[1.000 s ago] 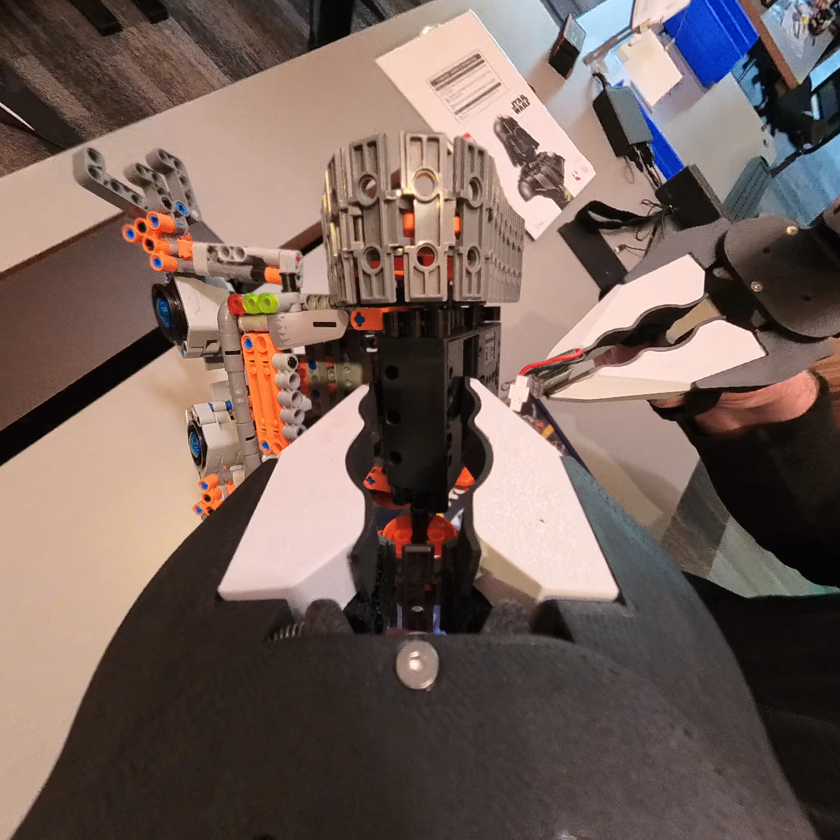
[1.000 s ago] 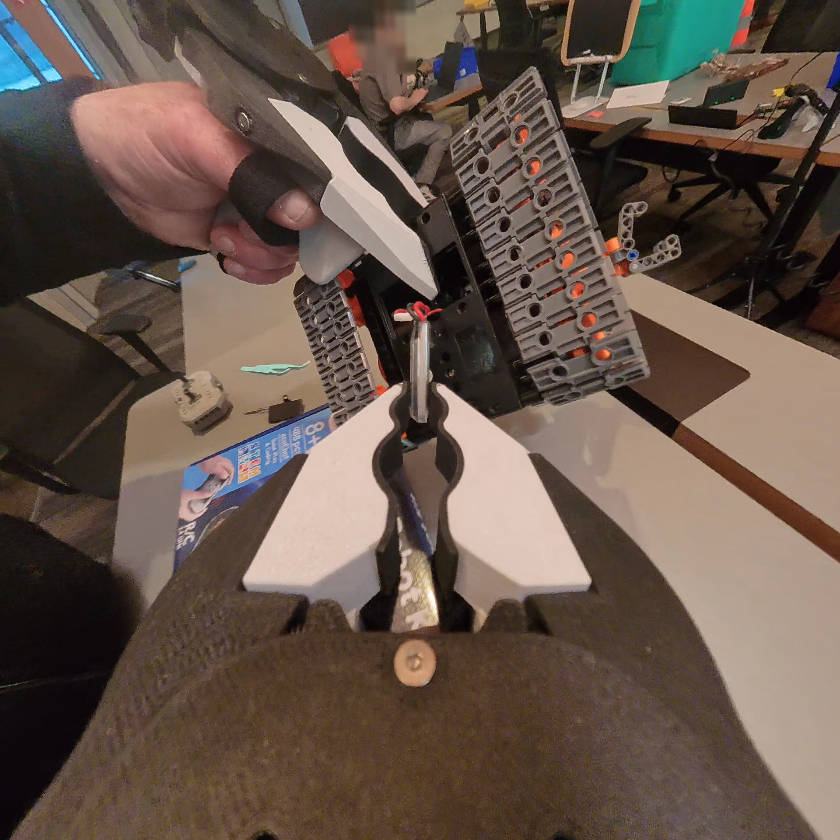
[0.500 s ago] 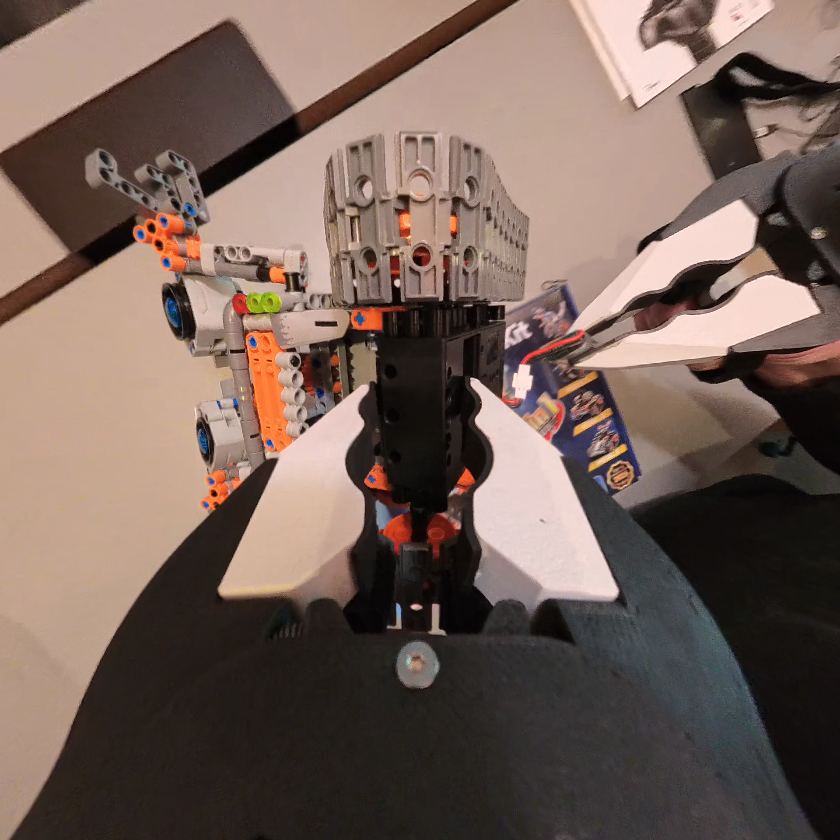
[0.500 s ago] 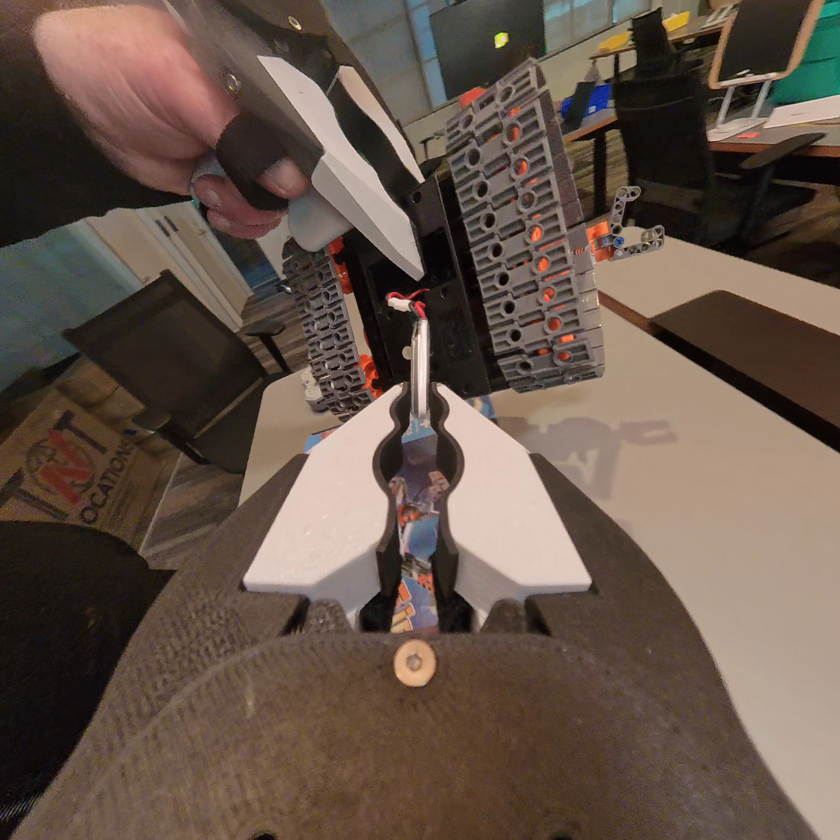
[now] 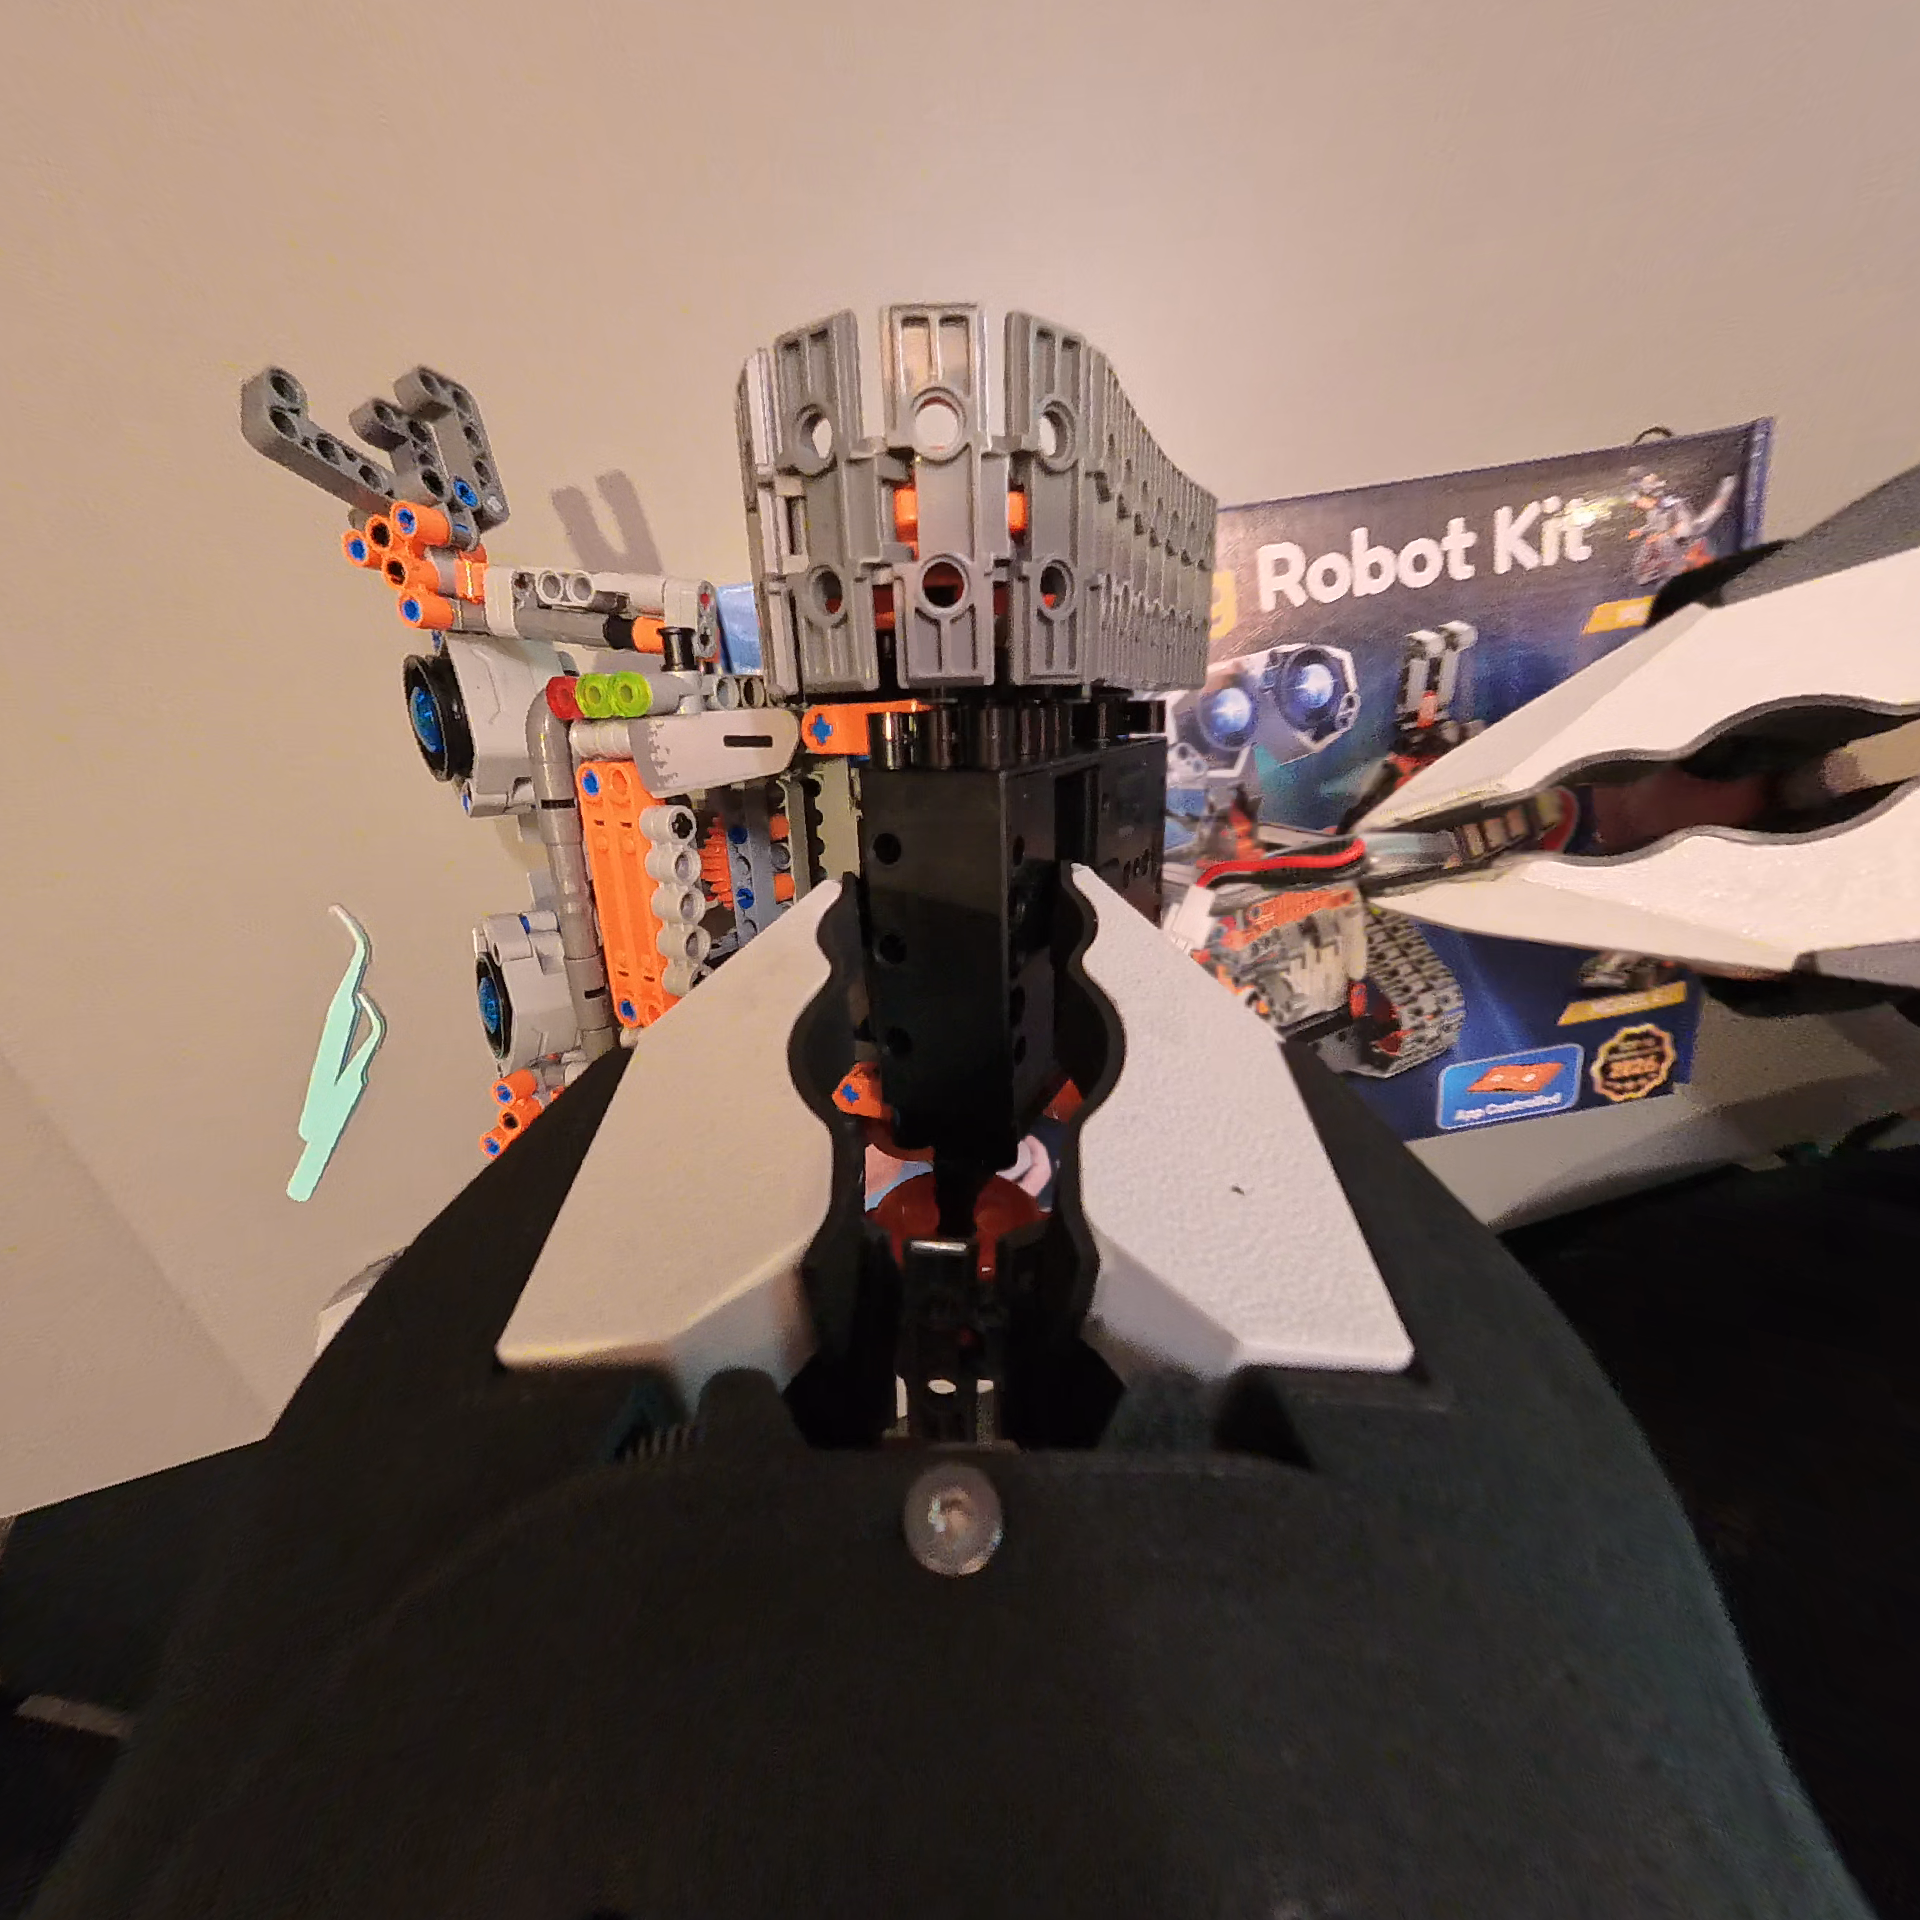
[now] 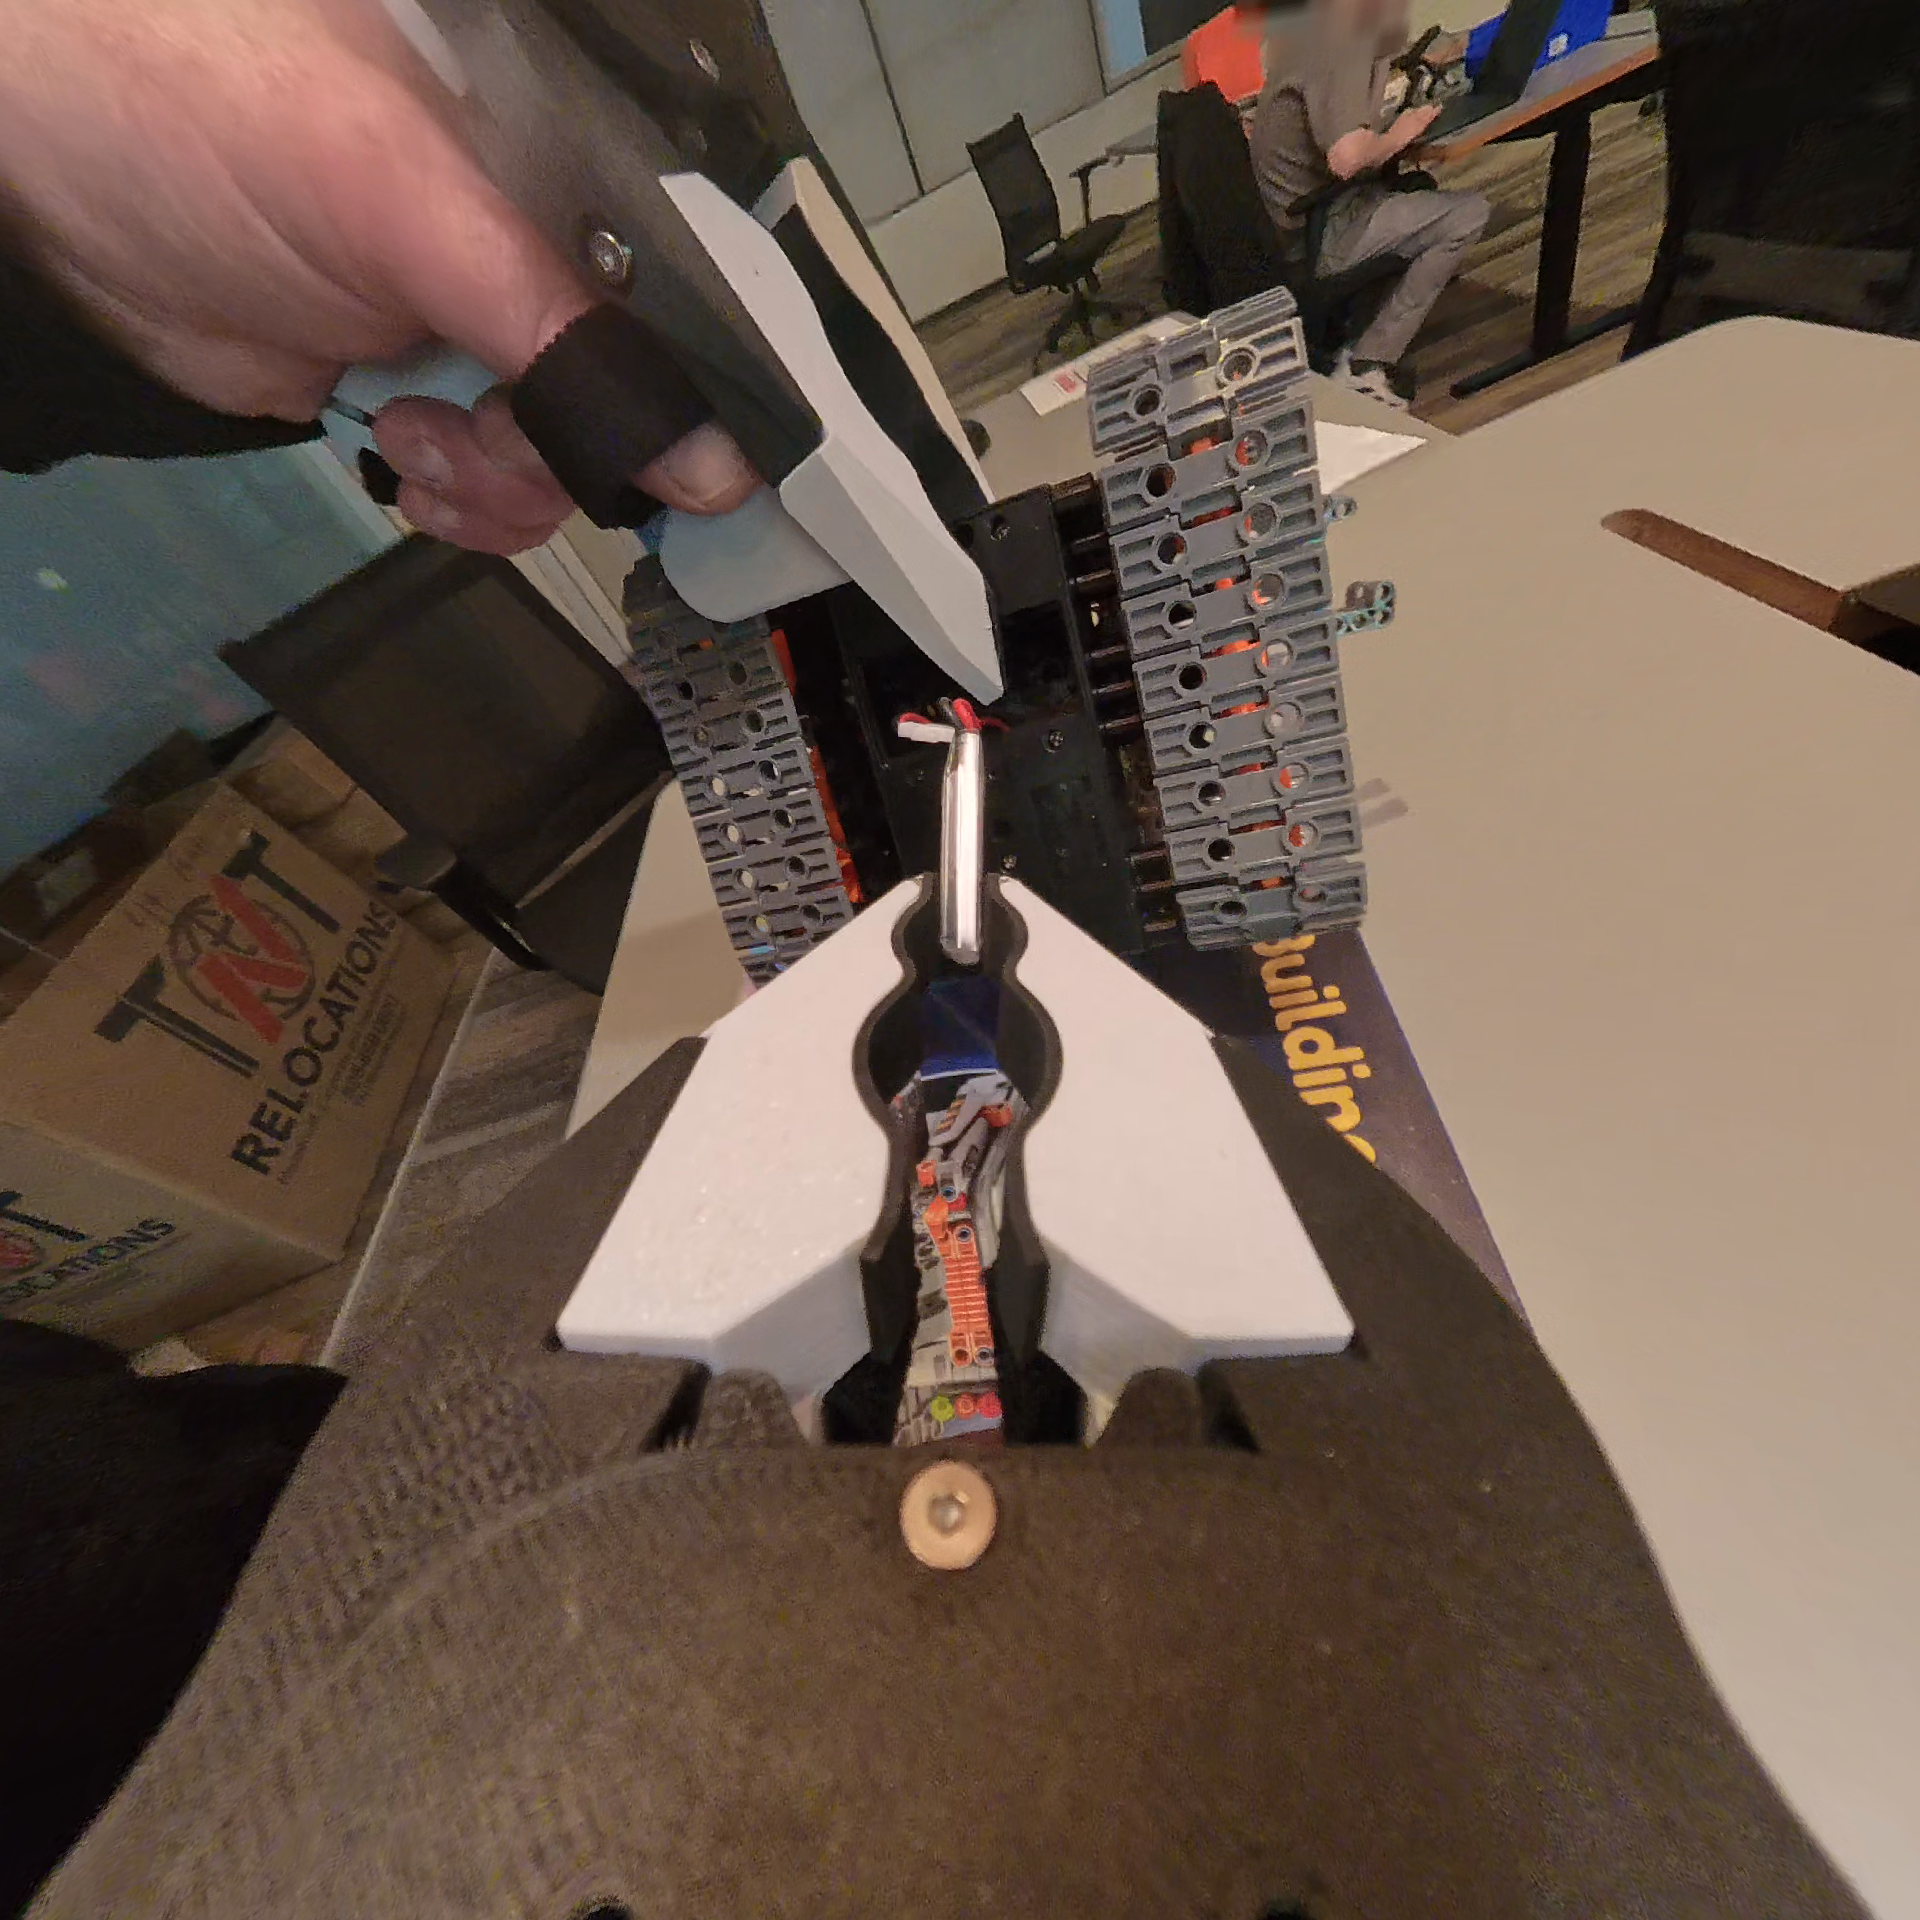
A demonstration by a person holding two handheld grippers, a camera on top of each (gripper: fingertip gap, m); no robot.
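Two grippers were in view, each hand-held. The left gripper was clamped on the black central block of one tracked brick-built robot, which was held clear of the table. Two grey tracks were counted in the right wrist view, one on either side of that block: a far track and a near track.

The right gripper was closed on one thin silvery battery pack, gripped edge-on at the fingertips. One red-and-black lead with a white connector ran from the pack's far end and lay just beside the black block; contact could not be determined.

One hand was seen on the left gripper's handle. One blue kit box lay on the table beyond the left gripper, behind the robot. One pale green pair of tweezers lay to the left gripper's left, well apart from the robot. Two grey claw arms projected from the robot's left end. Bare table extended beyond and to the right of the right gripper. One cardboard box stood on the floor to its left.
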